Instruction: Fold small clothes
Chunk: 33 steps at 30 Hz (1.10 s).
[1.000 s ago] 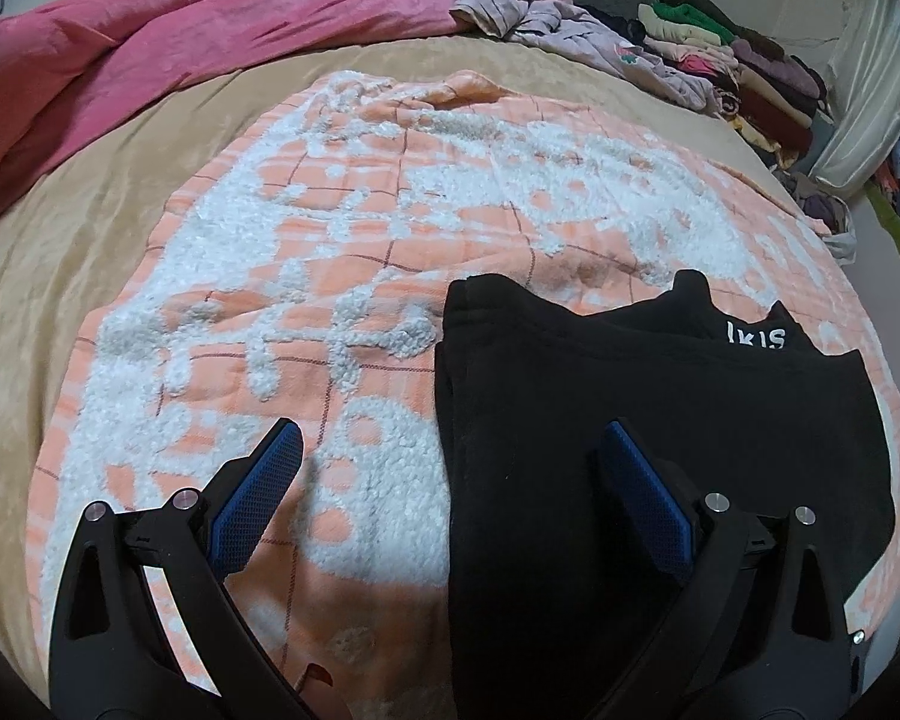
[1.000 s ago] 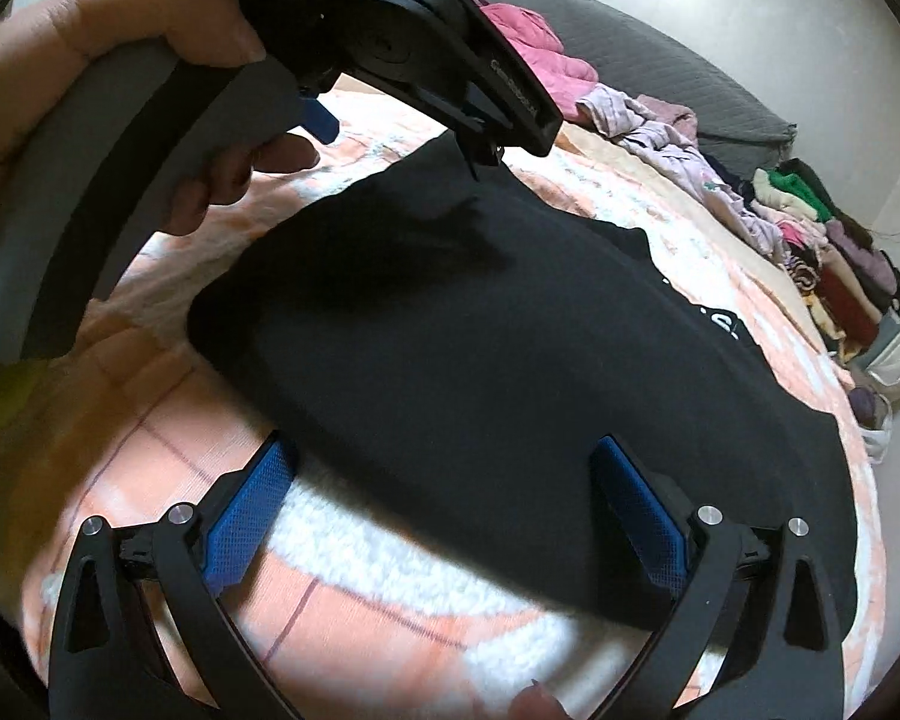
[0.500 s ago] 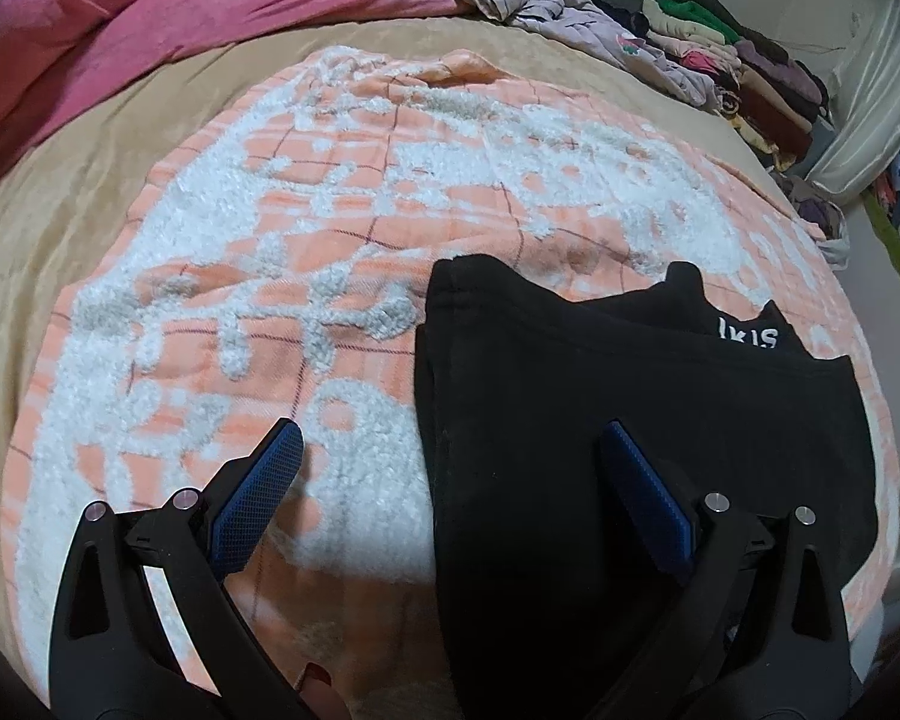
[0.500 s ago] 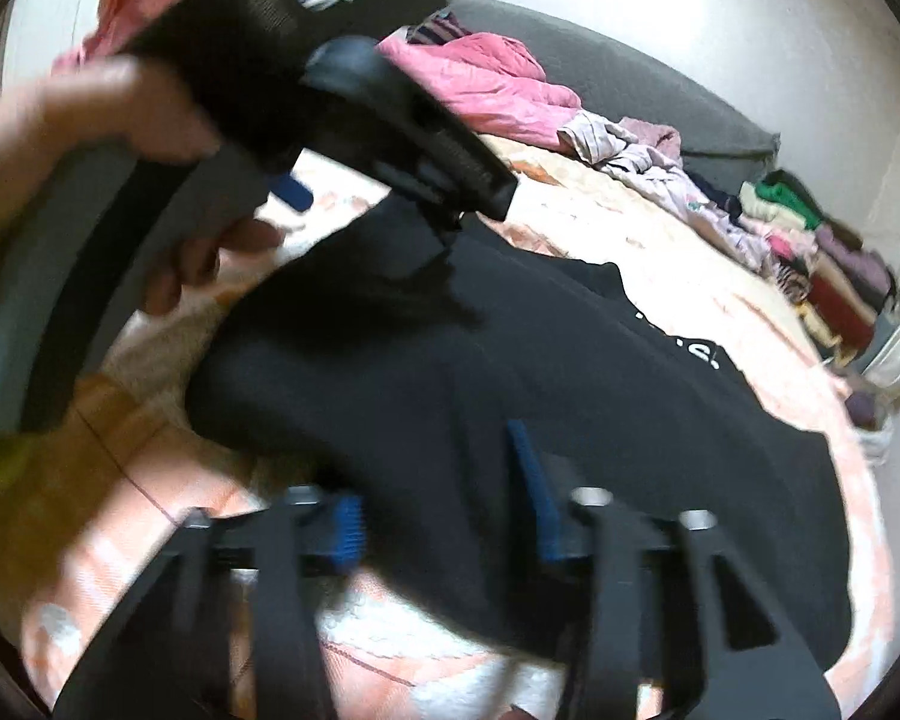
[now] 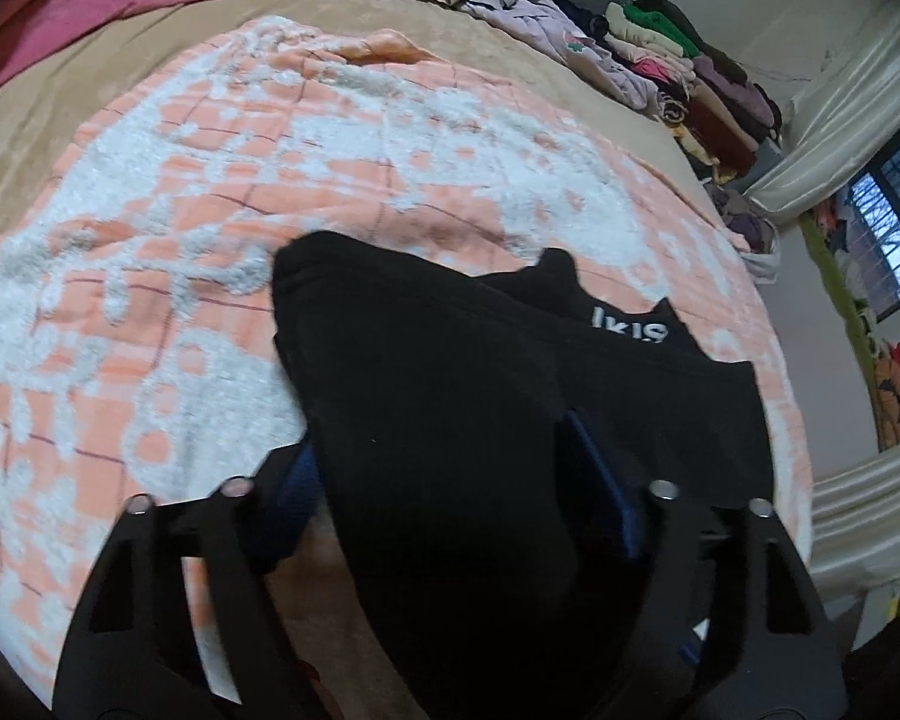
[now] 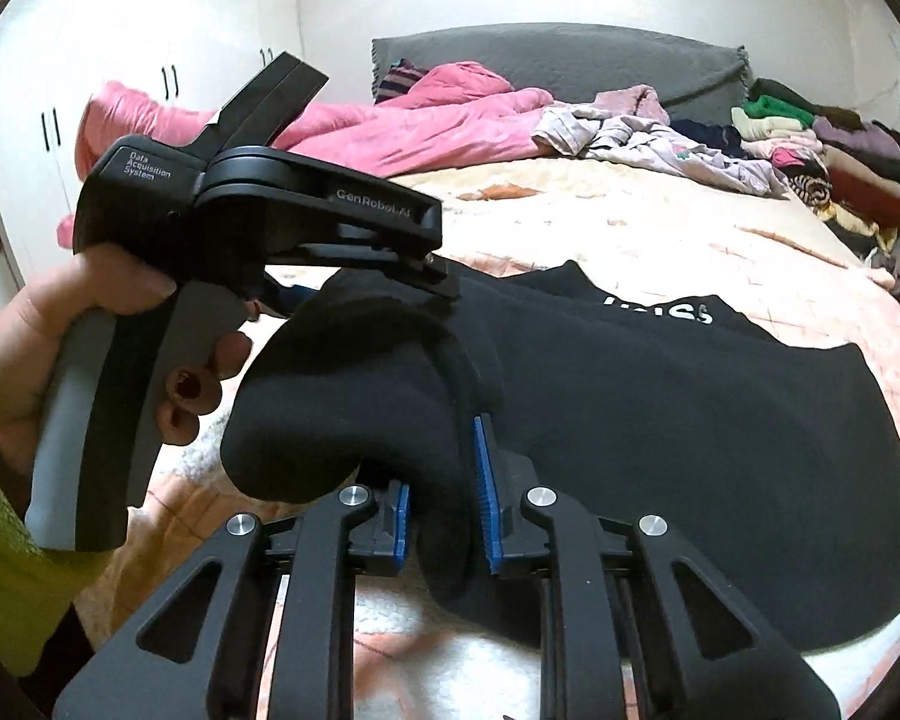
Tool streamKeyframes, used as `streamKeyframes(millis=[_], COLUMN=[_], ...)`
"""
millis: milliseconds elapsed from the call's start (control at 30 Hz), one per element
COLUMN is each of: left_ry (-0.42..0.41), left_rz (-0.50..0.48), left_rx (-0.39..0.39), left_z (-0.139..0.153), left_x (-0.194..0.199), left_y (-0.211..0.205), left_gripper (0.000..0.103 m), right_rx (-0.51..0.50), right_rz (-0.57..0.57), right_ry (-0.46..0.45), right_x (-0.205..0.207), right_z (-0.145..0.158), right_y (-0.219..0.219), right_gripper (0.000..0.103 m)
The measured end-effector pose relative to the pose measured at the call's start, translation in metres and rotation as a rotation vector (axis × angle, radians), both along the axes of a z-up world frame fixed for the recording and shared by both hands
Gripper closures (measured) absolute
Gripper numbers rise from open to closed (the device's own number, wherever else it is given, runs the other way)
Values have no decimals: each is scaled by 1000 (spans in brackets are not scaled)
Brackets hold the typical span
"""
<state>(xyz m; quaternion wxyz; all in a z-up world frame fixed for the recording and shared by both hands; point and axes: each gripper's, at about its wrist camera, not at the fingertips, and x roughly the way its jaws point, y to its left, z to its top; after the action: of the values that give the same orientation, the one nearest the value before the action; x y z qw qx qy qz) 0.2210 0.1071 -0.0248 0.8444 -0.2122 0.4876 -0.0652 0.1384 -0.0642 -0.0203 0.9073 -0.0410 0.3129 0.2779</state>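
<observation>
On the left, the left tool (image 5: pixel 450 492) has its jaws closing around a raised fold of the black garment (image 5: pixel 660 396), which lies on the peach-and-white blanket (image 5: pixel 210 192) over the bed. Over to the right, the right tool (image 6: pixel 444 510) is closing too, blue pads pinching a bunched edge of that garment, lifted clear.

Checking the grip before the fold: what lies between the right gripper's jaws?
In the right wrist view, a bunched fold of the black garment fills the gap in the right gripper, whose jaws are closing on it.
</observation>
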Motion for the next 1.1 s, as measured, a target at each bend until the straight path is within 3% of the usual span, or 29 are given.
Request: streamKeyframes(millis=[133,267,533,1100], left_ry=[-22,-65,-113,-112], left_rz=[-14,-41,-82,-163], left_rx=[-1,31,82,152], left_z=[17,38,65,75], left_x=[0,-2,4,21], left_y=[-16,-40,-89,-180], left_gripper=[69,78,82,82], right_rx=[28,62,109,196], right_rz=[-13,-37,-90,-214], right_ry=[-13,-35,-99,-76], right_x=[-2,-7,-24,-29], right_z=[7,17,31,27], right_y=[-14,-32,-70,-136], right_gripper=[88,90,96,96])
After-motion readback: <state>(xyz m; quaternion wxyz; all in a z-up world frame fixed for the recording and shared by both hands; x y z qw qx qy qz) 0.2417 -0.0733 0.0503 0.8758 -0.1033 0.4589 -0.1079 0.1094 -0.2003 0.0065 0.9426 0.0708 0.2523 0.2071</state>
